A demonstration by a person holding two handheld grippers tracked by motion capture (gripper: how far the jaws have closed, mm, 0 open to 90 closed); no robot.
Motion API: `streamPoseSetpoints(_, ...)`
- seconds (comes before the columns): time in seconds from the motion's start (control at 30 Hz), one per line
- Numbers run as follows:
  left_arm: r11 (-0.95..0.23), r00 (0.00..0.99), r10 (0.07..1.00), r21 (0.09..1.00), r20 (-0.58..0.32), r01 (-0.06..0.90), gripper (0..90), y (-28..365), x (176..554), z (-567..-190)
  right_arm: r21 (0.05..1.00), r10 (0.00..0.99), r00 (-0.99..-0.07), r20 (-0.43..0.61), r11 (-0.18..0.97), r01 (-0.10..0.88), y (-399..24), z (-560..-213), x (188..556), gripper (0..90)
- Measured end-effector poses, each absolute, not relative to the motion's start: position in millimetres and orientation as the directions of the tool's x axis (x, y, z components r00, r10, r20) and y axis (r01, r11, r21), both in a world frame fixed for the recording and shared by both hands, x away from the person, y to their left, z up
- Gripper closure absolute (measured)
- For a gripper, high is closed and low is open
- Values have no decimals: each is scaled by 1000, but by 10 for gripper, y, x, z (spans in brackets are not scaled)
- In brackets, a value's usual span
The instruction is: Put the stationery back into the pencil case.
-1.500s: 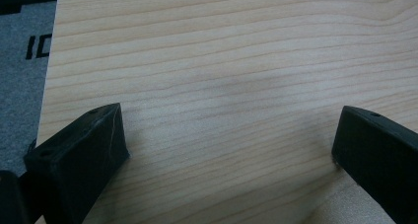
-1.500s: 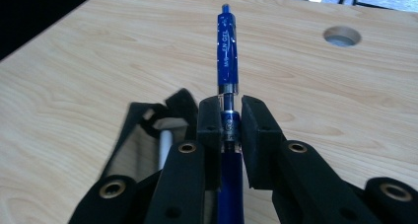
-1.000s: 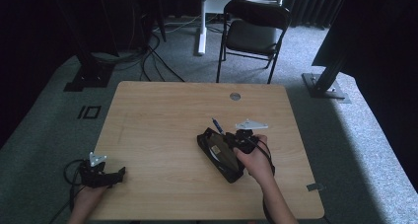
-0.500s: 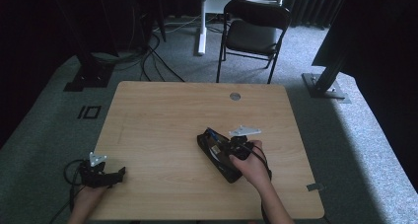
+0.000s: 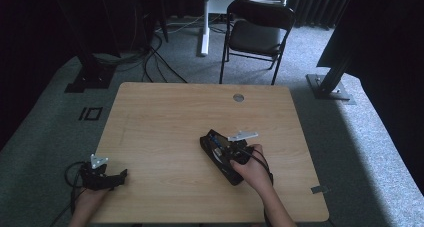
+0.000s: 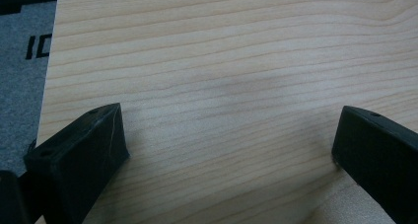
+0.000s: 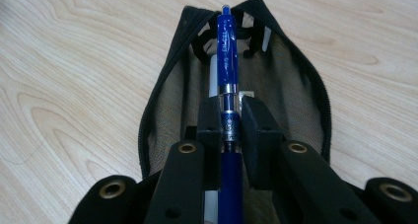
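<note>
- Left hand-held gripper (image 5: 121, 175): it rests near the front left corner of the light wooden tabletop (image 5: 165, 122), gripped by the person's left hand (image 5: 90, 199). In the left gripper view its jaws stand wide apart with bare wood between them; it holds nothing and takes no part in the work in hand.
- Black mesh zip pouch (image 7: 172, 105): it lies flat on the tabletop, right of centre and toward the front edge, its zip open and its mouth spread. A white, stick-like item (image 7: 212, 76) is already inside; its kind cannot be told.
- Blue retractable pen with a chrome band (image 7: 227, 41): the right hand-held gripper (image 7: 230, 116) has its jaws narrowed tight on the barrel just below the band. The pen lies lengthwise over the open pouch, its tip reaching the far end of the opening.
- Done, as judged: pouch opened, pen picked up and aligned over the opening.
- Left, as judged: lower the pen fully in, release it, withdraw, and close the zip if required.
</note>
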State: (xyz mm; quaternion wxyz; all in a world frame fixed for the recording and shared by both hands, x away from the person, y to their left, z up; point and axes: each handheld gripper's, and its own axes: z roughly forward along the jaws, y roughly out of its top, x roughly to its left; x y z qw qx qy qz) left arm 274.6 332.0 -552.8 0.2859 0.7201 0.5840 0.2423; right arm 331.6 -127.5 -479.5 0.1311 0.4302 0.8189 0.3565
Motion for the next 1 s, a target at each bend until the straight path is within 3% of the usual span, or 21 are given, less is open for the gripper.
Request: streamPoseSetpoints(1.0, -155, 201, 980, 694, 15, 703, 4, 3320, 2746, -5528, 579, 788, -611, 79, 462, 671, -1049, -4999, 3529, 795)
